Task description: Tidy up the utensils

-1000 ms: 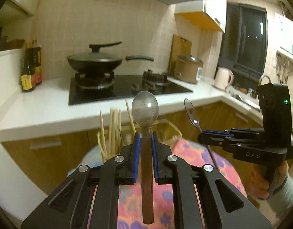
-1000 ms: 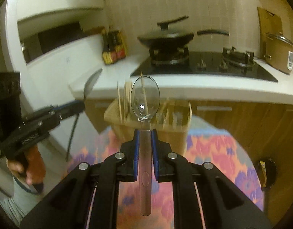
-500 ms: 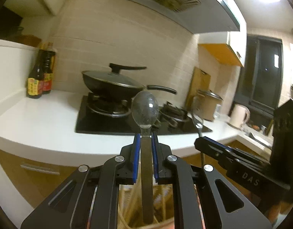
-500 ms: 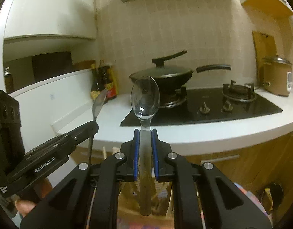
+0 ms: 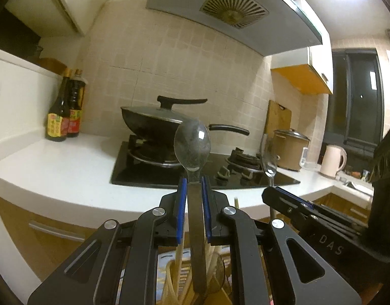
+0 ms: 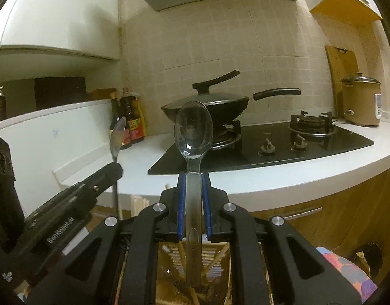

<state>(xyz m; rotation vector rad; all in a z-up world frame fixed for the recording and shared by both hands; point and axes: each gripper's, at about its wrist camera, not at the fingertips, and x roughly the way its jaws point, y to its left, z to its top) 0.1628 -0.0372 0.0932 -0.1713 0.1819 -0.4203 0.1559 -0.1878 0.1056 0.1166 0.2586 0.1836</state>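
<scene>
Two spoons poised handle-down over the utensil basket [image 6: 215,261].
Left hand-held gripper [image 5: 193,190] grasps one spoon [image 5: 192,147], right hand-held gripper [image 6: 193,188] another spoon [image 6: 193,129]; next, lower and release into the basket.

Utensil basket [image 6: 215,274] mostly hidden behind right hand-held gripper [image 6: 193,198]; chopsticks [image 5: 178,267] cut off below.

Both wrist views look forward along their fingers, close up; each faces the stove [image 5: 202,162] [image 6: 266,142] at frame centre.
</scene>
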